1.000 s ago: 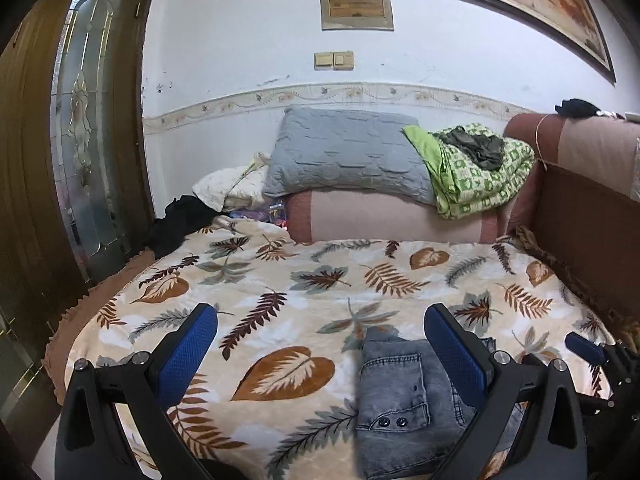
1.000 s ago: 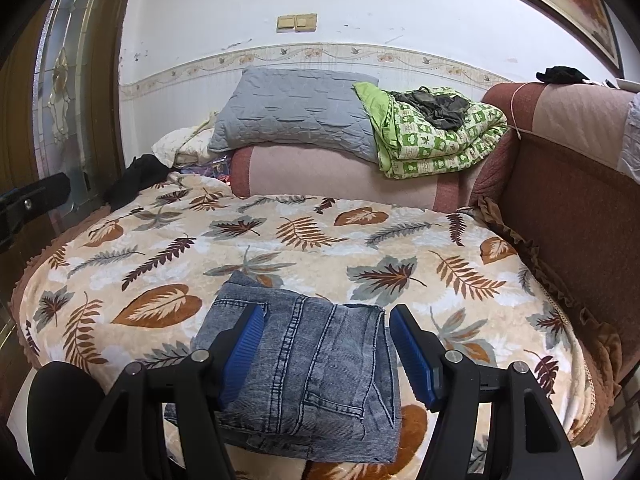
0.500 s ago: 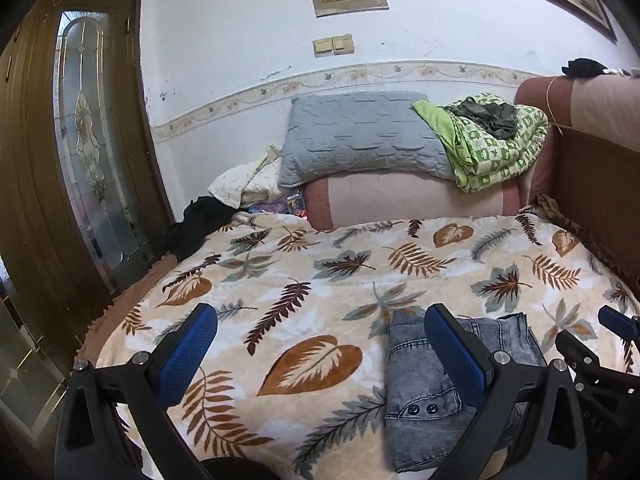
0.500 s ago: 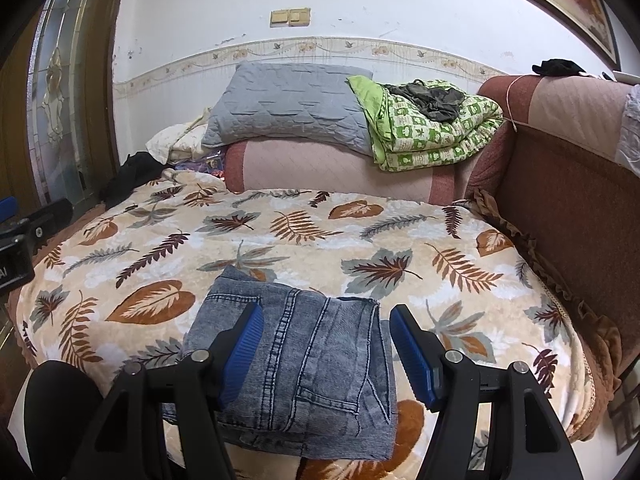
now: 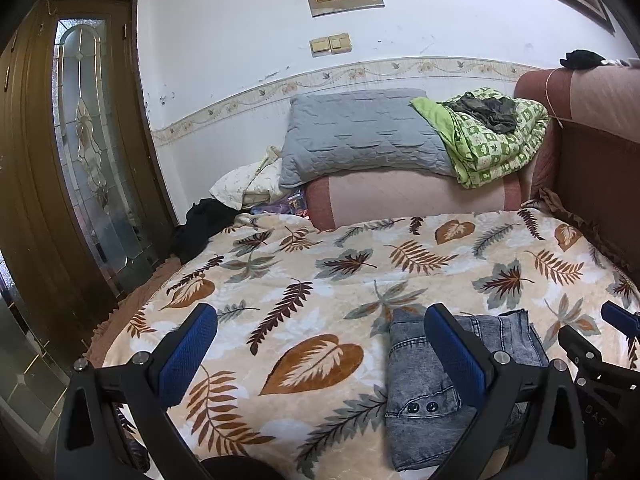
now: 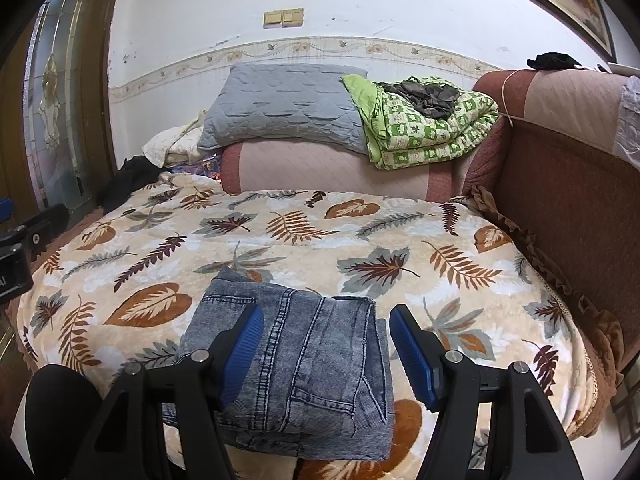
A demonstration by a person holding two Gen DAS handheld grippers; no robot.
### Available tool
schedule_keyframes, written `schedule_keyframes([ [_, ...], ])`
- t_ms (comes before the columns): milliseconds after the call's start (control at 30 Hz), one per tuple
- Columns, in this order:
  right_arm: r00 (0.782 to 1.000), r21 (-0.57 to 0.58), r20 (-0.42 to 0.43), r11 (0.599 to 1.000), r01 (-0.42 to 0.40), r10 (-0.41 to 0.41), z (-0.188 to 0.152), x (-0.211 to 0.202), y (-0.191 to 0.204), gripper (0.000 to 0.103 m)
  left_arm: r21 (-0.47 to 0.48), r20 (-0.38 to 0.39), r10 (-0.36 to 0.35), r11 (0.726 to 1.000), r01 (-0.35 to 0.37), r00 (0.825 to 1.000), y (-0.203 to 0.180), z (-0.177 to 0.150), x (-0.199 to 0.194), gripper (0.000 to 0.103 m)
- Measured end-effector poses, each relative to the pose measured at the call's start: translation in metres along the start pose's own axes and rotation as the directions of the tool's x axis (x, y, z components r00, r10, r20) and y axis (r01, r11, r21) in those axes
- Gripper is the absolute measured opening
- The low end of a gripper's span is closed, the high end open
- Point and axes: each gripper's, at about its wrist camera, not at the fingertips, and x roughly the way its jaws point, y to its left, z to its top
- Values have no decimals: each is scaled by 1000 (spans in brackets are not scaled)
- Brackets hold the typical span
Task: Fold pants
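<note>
- Left tongs [image 5: 320, 350] gape wide, holding nothing, above the leaf-print blanket [image 5: 340, 280].
- Right tongs [image 6: 326, 350] gape wide, empty.
- Folded pants [image 6: 296, 364] lie on the blanket beneath the right tongs, to the right of the left tongs.

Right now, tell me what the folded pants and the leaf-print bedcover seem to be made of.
The folded pants look like denim: grey-blue, washed and mottled, with raised double-stitched seams and two metal buttons in the left view. The leaf-print bedcover looks like plush fleece, likely synthetic: a soft matte nap with an embossed, dimpled texture. Fibre content cannot be confirmed.
</note>
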Motion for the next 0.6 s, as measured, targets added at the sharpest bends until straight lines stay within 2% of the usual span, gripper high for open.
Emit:
schedule_keyframes([
  [600, 1000, 7, 8, 1000, 3, -3, 1, -2, -2, 69, 2, -12, -16, 1000, 16, 1000, -3, -2, 0, 103],
])
